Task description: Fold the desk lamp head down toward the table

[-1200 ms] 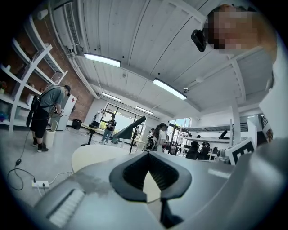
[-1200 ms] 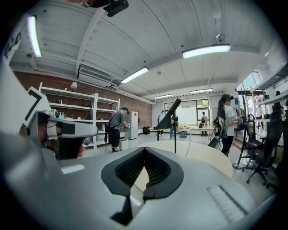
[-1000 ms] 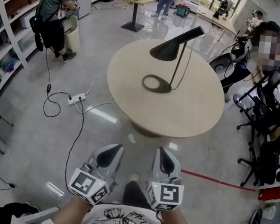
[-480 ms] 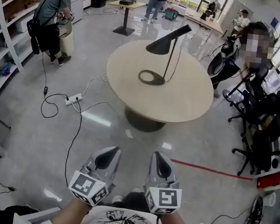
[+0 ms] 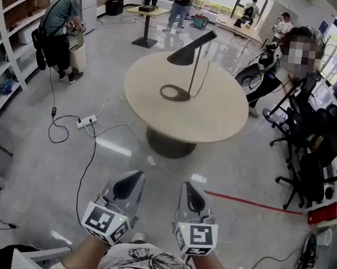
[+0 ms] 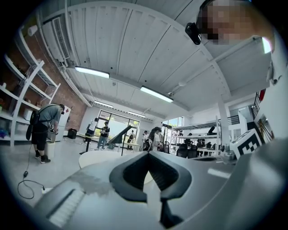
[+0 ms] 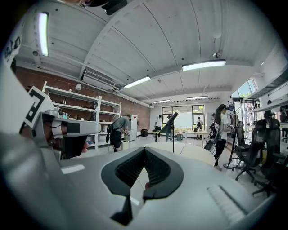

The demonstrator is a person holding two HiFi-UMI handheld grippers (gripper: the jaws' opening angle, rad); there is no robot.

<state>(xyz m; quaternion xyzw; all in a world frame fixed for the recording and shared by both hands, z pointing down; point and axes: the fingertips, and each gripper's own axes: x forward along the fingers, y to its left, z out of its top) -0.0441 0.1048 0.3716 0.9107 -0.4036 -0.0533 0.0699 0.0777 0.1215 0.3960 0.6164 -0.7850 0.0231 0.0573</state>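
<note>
A black desk lamp (image 5: 191, 49) stands on a round beige table (image 5: 218, 126) several steps ahead. Its cone head slants up on a thin stem above a ring base (image 5: 173, 92). My left gripper (image 5: 131, 180) and right gripper (image 5: 188, 189) are held side by side close to my body, over the floor and far short of the table. Both are shut with nothing in them. The left gripper view shows the lamp (image 6: 120, 134) small beyond the closed left gripper (image 6: 148, 153). In the right gripper view the lamp (image 7: 170, 122) and table (image 7: 193, 152) lie past the closed right gripper (image 7: 144, 150).
A power strip with cables (image 5: 86, 121) lies on the floor left of the table. One person (image 5: 60, 20) stands by the shelving (image 5: 8, 50) at left and another (image 5: 280, 65) beside the table at right. Office chairs (image 5: 317, 161) crowd the right, and red tape (image 5: 251, 203) marks the floor.
The table and lamp now sit farther off and higher in the head view, with more floor between me and them. Both grippers stay shut in the same place before my body.
</note>
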